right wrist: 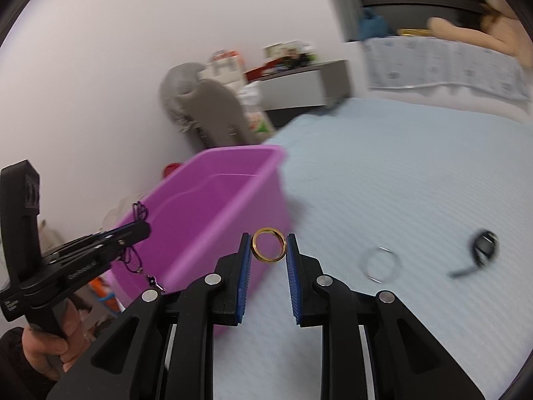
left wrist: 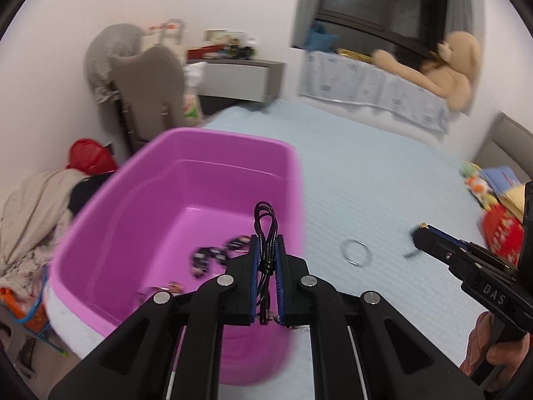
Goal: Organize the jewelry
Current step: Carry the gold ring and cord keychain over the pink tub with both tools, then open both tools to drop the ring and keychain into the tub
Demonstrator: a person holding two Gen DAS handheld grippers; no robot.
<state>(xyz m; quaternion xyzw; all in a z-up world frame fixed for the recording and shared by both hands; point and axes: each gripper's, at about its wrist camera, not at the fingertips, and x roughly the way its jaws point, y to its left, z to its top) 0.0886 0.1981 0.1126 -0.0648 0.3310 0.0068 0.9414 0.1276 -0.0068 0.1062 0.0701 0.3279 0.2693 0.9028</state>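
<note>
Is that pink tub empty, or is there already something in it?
Not empty. The pink tub already holds dark beaded jewelry on its floor, seen from the left wrist camera.

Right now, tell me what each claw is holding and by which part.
Left claw: a black cord necklace, pinched along its doubled cord, loop sticking out past the tips. Right claw: a gold ring, gripped at opposite sides of its band.

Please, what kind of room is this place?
Most likely a bedroom in a home. A wide bed with a light blue quilted cover fills the view, a big beige teddy bear sits by the dark window, and clothes hang over a grey chair.
</note>
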